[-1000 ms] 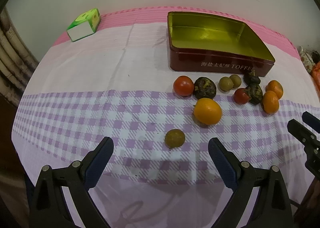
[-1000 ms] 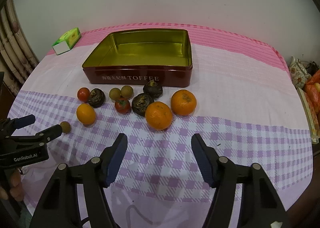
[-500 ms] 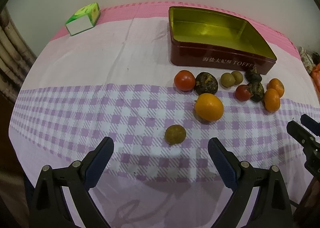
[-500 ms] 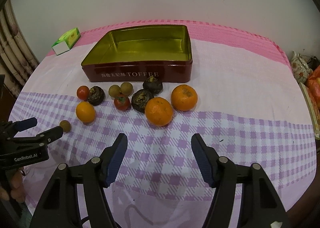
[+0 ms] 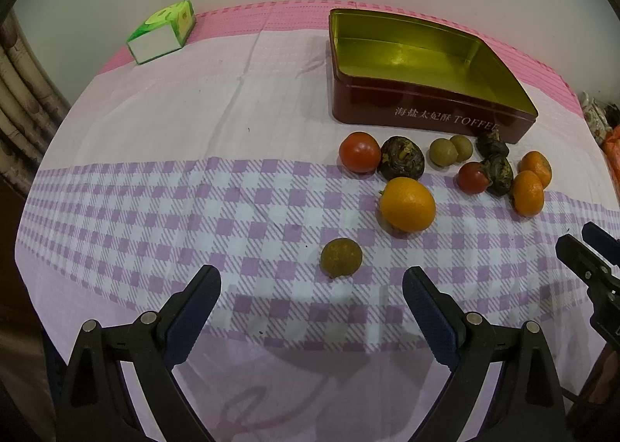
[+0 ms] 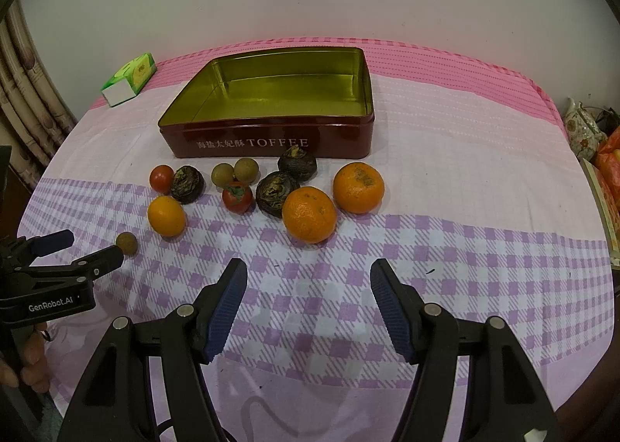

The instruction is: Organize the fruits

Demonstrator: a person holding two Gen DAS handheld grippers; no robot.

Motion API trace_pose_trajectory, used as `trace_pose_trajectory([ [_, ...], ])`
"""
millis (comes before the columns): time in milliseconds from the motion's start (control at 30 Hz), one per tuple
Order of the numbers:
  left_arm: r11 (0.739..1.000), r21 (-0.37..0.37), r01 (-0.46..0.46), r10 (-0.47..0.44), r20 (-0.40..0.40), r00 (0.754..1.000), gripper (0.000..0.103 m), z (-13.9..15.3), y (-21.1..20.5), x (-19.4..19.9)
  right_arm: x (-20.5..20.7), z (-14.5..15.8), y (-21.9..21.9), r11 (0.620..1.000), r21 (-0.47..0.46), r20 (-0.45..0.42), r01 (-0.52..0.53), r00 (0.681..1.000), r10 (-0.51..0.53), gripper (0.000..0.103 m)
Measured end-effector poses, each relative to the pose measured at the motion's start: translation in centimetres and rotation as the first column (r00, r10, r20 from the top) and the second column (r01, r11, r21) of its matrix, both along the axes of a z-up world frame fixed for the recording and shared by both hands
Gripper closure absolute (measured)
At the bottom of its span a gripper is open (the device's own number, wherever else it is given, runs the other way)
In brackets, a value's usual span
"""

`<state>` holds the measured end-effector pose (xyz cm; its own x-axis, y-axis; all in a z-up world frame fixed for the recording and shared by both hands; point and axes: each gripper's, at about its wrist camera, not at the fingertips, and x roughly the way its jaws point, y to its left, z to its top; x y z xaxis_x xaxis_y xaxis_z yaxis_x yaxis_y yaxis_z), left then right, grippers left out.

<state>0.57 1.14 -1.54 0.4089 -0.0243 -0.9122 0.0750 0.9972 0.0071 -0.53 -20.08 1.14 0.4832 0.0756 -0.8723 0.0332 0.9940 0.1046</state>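
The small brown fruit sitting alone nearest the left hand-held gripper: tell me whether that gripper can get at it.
Probably yes. The small brown fruit lies alone on the tablecloth, just ahead of the open left hand-held gripper, with nothing between them.

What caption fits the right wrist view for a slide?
Open right gripper faces the empty toffee tin, loose fruit lined before it on the checked cloth.

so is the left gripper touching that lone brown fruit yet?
Apart. In the left wrist view the left gripper is open, and checked cloth shows between both fingertips and the small brown fruit, which lies ahead of them.
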Motion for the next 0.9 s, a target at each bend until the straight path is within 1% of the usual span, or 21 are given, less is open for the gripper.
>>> trace_pose_trajectory([
  [900, 1.0, -0.015, 0.005, -0.006, -0.018, 1.0, 0.01, -0.87, 0.27, 0.1, 0.25, -0.63, -0.03, 1.0, 0.007, -0.032, 0.005, 0.999, -0.005, 0.041],
])
